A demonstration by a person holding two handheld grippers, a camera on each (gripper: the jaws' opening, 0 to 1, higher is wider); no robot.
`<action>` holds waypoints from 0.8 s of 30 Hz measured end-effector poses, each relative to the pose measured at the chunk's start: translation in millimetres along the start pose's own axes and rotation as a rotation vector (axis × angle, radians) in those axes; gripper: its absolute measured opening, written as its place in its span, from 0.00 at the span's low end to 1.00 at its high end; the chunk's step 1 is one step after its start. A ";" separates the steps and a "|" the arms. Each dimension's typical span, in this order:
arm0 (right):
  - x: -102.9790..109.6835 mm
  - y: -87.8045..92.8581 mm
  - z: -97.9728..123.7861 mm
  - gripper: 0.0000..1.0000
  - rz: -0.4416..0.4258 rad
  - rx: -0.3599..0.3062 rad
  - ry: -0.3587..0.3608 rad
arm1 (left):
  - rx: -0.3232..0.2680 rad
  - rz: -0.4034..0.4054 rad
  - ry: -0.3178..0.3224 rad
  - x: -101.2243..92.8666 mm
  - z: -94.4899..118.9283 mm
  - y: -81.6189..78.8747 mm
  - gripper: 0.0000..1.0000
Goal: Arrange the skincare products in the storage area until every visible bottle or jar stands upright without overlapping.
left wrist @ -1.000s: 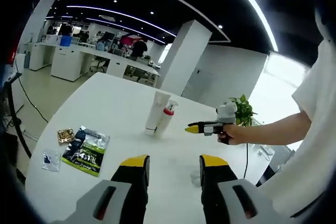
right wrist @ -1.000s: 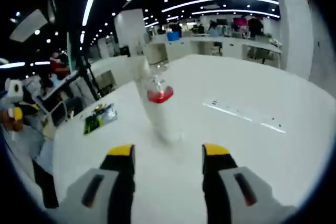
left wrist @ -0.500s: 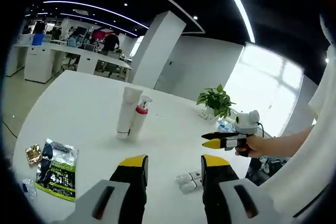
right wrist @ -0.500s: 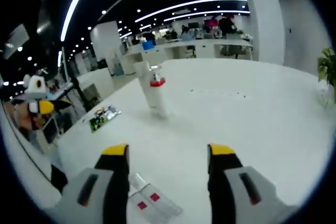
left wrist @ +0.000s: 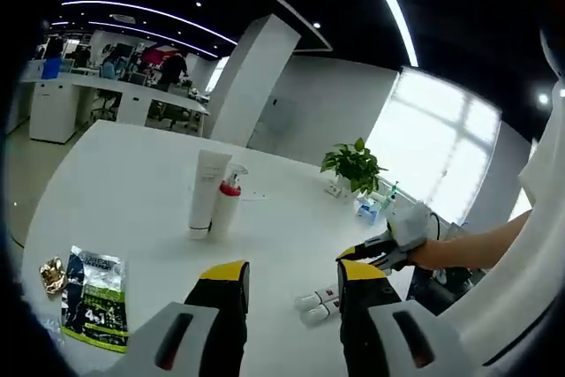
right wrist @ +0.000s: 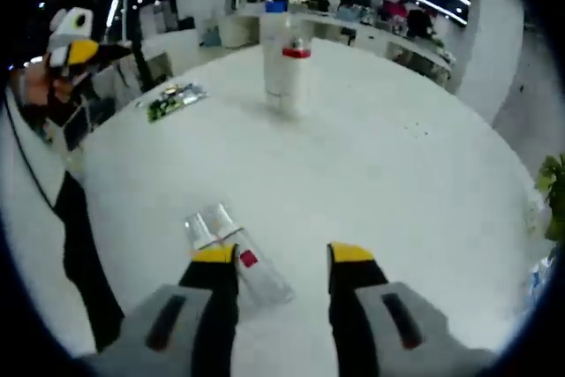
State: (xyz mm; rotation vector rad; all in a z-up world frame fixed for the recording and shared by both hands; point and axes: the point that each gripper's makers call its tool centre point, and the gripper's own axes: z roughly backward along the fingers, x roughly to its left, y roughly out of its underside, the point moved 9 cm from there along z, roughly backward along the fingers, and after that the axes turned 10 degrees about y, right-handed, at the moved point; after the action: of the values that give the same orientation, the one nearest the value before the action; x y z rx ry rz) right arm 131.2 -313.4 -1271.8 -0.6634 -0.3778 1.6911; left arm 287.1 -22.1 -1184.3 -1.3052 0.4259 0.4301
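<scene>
Both grippers gaped, empty — the right over the fallen clear bottles near the table's edge, probably to right them.

1. The green and black sachet lying flat on the white table carries large white characters that look like "4in1" in the left gripper view; the smaller print around them is too blurred to read.
2. No lettering can be made out on the white tube, the red-collared spray bottle, or the small clear bottles.
</scene>
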 end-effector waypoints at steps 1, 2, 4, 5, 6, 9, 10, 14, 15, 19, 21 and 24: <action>1.0 1.0 -2.8 0.34 0.022 0.017 -0.009 | 0.002 0.001 -0.003 0.1 0.4 0.8 0.41; 1.9 2.4 -5.7 0.34 0.045 0.030 -0.020 | 0.003 0.003 -0.007 0.5 1.0 1.6 0.41; 3.7 4.6 -11.4 0.34 0.088 0.060 -0.057 | 0.005 0.014 -0.022 0.6 2.8 2.8 0.41; 2.9 4.4 -13.3 0.34 0.087 0.055 -0.061 | 0.005 0.015 -0.027 -0.2 4.0 2.9 0.41; 2.6 4.6 -14.1 0.34 0.089 0.055 -0.064 | 0.005 0.014 -0.029 -0.8 4.5 2.9 0.41; 2.0 5.8 -18.8 0.33 0.100 0.053 -0.096 | 0.015 0.017 -0.057 -1.6 6.3 6.0 0.41; 1.9 6.8 -20.1 0.33 0.117 0.049 -0.113 | 0.020 0.025 -0.073 -2.1 6.1 8.3 0.41; -0.4 9.6 -26.5 0.32 0.142 0.029 -0.149 | 0.026 0.040 -0.119 -10.4 0.6 14.5 0.41; -0.2 11.5 -28.7 0.31 0.178 0.028 -0.171 | 0.030 0.042 -0.132 -15.3 -2.7 16.8 0.41; 1.1 15.3 -34.9 0.31 0.219 -0.015 -0.219 | 0.039 0.051 -0.181 -32.9 -13.2 25.1 0.41; 1.7 14.2 -36.6 0.30 0.246 -0.055 -0.239 | 0.026 0.064 -0.210 -40.0 -16.7 28.9 0.40; 1.7 14.6 -38.8 0.29 0.249 -0.069 -0.266 | 0.017 0.077 -0.238 -47.1 -18.4 32.5 0.40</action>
State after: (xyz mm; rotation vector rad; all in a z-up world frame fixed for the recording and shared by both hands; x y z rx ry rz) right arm 143.3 -319.2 -1311.0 -0.5536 -0.5615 2.0196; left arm 228.9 -36.3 -1190.0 -1.2064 0.2796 0.6377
